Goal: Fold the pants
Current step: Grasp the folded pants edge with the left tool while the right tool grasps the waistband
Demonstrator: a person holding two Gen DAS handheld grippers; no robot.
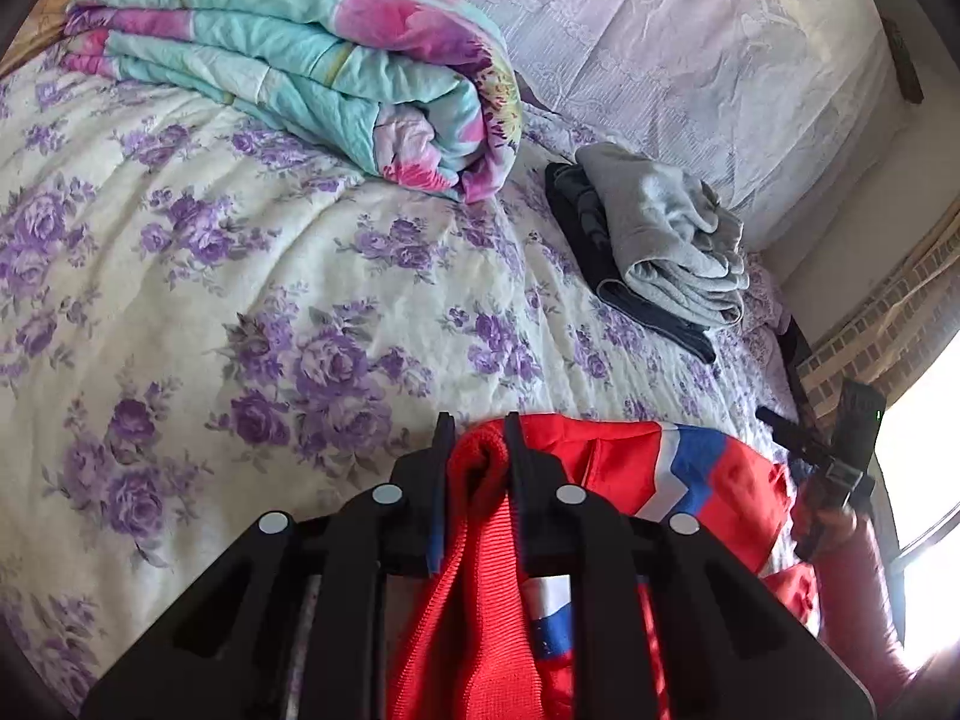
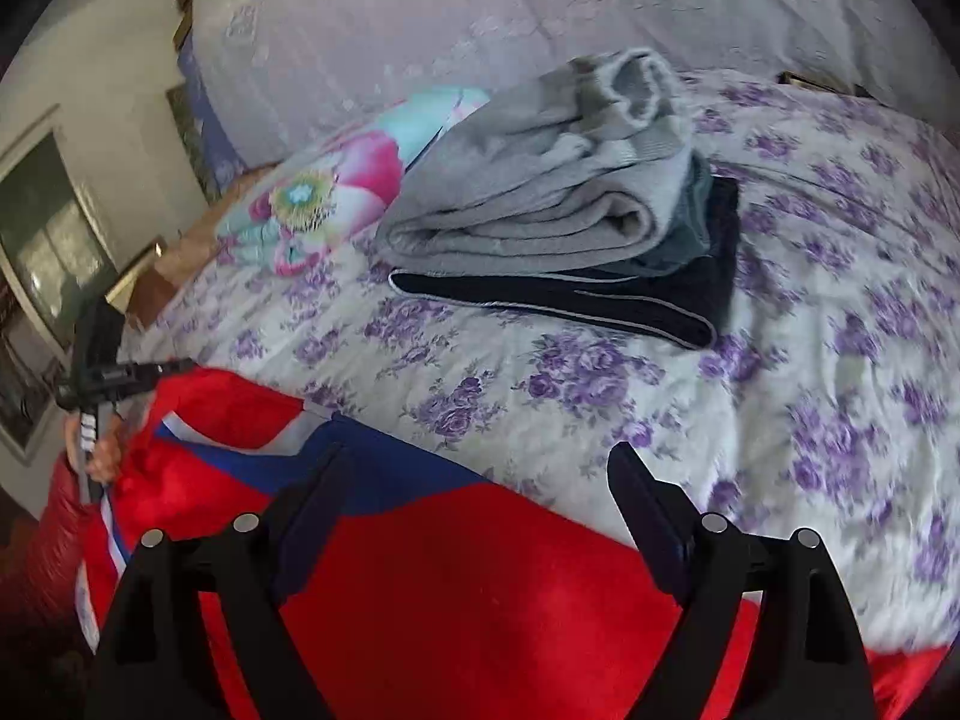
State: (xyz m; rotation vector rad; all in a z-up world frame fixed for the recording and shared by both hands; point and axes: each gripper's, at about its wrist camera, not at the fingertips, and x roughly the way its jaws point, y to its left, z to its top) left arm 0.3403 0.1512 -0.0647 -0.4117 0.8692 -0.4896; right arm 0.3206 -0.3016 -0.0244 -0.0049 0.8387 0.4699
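Red pants (image 1: 606, 462) with a white and blue stripe lie at the near edge of the bed. My left gripper (image 1: 478, 432) is shut on the red ribbed band of the pants (image 1: 480, 468); it also shows in the right wrist view (image 2: 138, 369) at the far left. My right gripper (image 2: 477, 462) is open and empty above the red pants (image 2: 480, 588); it shows in the left wrist view (image 1: 828, 450) at the right edge.
The bed has a cream cover with purple flowers (image 1: 252, 276). A folded grey garment (image 2: 540, 198) lies on a folded dark one (image 2: 678, 306) further back. A folded turquoise and pink quilt (image 1: 300, 66) lies at the head, before a pale pillow (image 1: 690, 42).
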